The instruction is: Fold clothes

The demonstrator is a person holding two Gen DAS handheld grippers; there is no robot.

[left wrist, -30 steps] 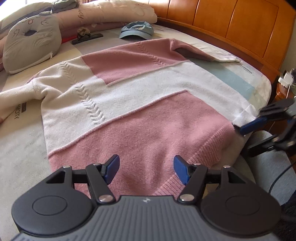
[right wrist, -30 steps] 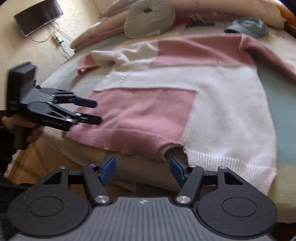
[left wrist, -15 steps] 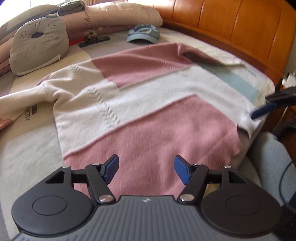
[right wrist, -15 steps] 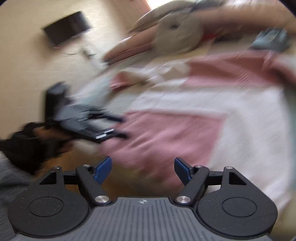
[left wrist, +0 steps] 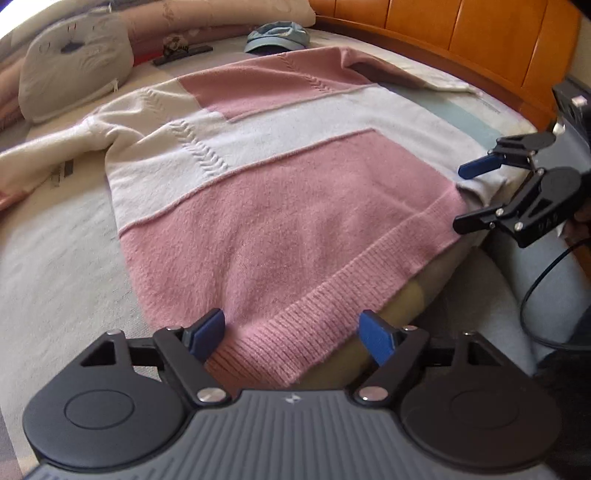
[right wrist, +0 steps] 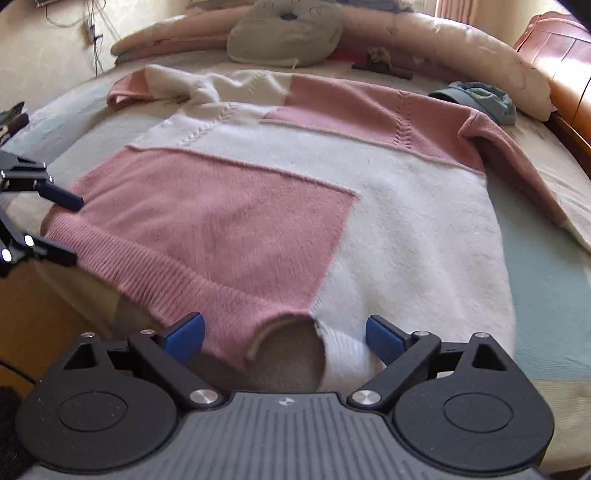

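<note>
A pink and white knitted sweater (left wrist: 295, 192) lies flat on the bed, sleeves spread to both sides. My left gripper (left wrist: 291, 332) sits at the pink ribbed hem (left wrist: 325, 317); its jaws are opening, the hem corner lies between them, and the pads do not press it. My right gripper (right wrist: 284, 332) is at the hem where pink meets white (right wrist: 314, 317). Its jaws are opening too, wide around a raised loop of hem. Each gripper shows in the other view: the right gripper (left wrist: 460, 197) and the left gripper (right wrist: 74, 229), both at the hem's edge.
A grey cushion (right wrist: 284, 33), a blue cap (right wrist: 480, 99) and a dark clip (right wrist: 380, 68) lie beyond the sweater near rolled quilts (right wrist: 461, 48). A wooden headboard (left wrist: 461, 33) runs along one side. The bed edge (left wrist: 413, 295) drops off just under the hem; a black cable (left wrist: 535, 295) hangs there.
Both grippers' jaws have widened. The right wrist view swung back from the left gripper onto the sweater's hem. The left gripper shifted so the hem corner lies between its jaws.
</note>
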